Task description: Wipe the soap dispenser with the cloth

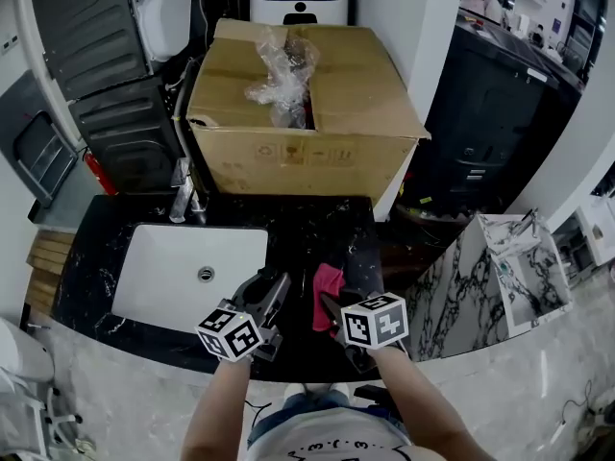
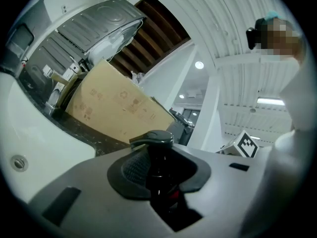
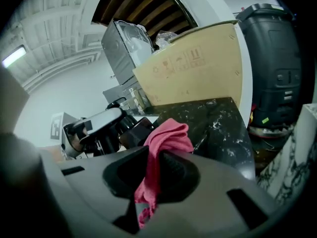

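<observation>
The left tool point(image 2: 159, 176), jaws narrowly apart, clamps the dark glossy soap dispenser point(image 2: 154, 137) below its rounded pump head. Just right of it, the right tool point(image 3: 154, 175) pinches the crumpled, soft pink cloth point(image 3: 167, 134) above the black marbled counter point(image 1: 322, 227).

The cardboard box point(image 1: 307, 113) walls off the countertop point(image 1: 317, 224) behind, a faucet point(image 1: 181, 198) at its left corner. Before the box, counter lies open up to the left gripper point(image 1: 277, 294) and right gripper point(image 1: 332, 307).

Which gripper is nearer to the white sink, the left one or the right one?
Left. The left gripper, shut on the soap dispenser, is beside the right edge of the white sink. The right gripper, shut on the pink cloth, is farther right, over the black counter.
</observation>
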Tool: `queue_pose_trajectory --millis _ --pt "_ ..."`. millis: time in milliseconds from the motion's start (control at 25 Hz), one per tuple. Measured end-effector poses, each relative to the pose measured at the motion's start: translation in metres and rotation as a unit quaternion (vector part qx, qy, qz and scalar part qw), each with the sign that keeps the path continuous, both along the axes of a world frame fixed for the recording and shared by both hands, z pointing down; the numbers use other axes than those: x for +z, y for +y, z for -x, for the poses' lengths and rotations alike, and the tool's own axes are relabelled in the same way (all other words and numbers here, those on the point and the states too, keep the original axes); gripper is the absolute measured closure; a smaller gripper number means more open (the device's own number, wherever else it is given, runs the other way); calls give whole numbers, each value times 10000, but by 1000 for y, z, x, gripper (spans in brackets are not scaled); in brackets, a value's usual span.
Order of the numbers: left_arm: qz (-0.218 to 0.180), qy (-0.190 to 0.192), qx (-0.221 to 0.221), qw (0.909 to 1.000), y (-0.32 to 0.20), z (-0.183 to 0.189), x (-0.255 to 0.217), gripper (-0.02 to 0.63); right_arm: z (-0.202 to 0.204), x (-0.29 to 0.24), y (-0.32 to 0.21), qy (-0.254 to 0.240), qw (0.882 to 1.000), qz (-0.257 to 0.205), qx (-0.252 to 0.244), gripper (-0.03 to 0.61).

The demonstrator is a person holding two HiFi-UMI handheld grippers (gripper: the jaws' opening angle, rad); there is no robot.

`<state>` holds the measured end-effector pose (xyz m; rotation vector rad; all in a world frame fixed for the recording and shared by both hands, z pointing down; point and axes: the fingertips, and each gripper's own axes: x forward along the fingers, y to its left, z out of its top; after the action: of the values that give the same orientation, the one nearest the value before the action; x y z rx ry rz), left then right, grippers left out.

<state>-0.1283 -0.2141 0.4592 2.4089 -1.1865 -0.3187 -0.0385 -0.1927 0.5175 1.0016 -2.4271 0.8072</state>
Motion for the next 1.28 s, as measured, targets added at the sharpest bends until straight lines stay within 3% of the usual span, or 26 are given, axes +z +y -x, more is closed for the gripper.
queue_pose_trajectory --millis 240,400,600,760,920,1080,1280 --pt "-35 -188 98 9998 0 -4 -1 509 -7 3 4 45 9998 88 175 528" --pt "-2 -142 84 9999 -1 -3 0 509 -7 -29 3 -575 9971 -245 435 528" --pt "-16 -200 74 9998 -1 -4 -1 509 12 -73 -24 -1268 9889 -709 303 528" --pt "-19 -240 85 9997 0 -5 0 509 31 -62 -38 -872 9939 -667 -37 528" --pt "-26 -226 45 9997 -1 -3 0 509 22 -43 -50 -988 9942 -341 251 528" --pt "-22 -221 11 9998 0 -2 1 509 -2 0 -51 -44 9986 -125 508 529" --pt "25 -85 -45 10000 -1 4 3 509 -4 26 -40 448 9984 22 345 529"
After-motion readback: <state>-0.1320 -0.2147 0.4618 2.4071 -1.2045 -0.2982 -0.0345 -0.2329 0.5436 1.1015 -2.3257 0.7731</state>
